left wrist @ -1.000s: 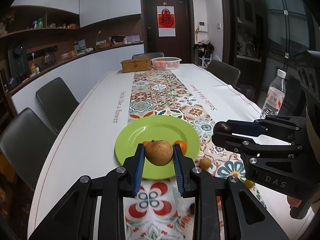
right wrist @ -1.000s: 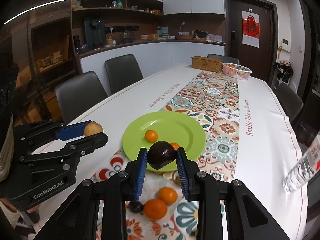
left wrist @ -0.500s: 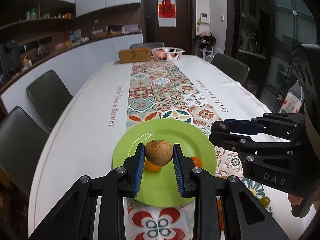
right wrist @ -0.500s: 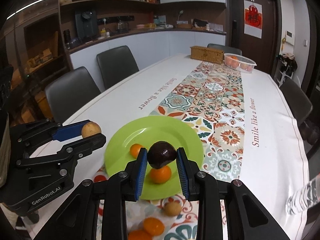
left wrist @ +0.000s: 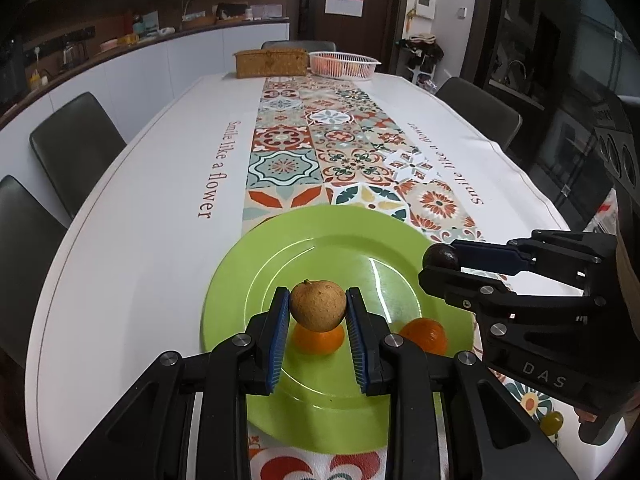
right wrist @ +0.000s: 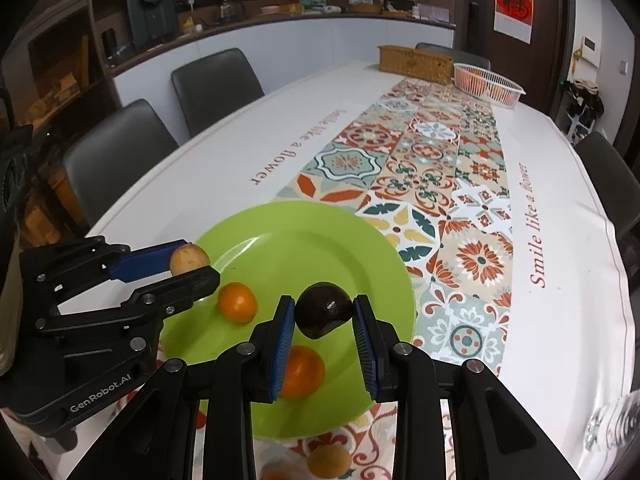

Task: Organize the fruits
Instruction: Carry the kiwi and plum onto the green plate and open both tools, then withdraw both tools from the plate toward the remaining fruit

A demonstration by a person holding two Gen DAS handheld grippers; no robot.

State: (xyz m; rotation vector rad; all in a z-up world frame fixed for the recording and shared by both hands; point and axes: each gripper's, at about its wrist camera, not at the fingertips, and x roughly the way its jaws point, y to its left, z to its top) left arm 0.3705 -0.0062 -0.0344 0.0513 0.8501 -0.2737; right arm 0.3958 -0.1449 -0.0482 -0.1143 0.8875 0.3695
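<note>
Surface (left wrist: 132, 248) with patterned runner, bearing green plate (left wrist: 280, 256) as collecting dish for two oranges (left wrist: 425, 334); above it left claw (left wrist: 318, 312) clamped on tan fruit (left wrist: 318, 310), right claw (right wrist: 324, 314) clamped on dark fruit (right wrist: 324, 309), both poised for release onto plate.

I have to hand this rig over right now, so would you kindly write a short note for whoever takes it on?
Left gripper: shut on a tan-brown fruit, held above the green plate.
Right gripper: shut on a dark purple fruit, also above the plate.
On the plate: two oranges.
Off the plate, on the patterned runner near its close edge: a brown fruit and a small green one.
Done: two oranges plated, two fruits picked up.
Left: set both held fruits down on the plate, then collect the loose ones.
</note>
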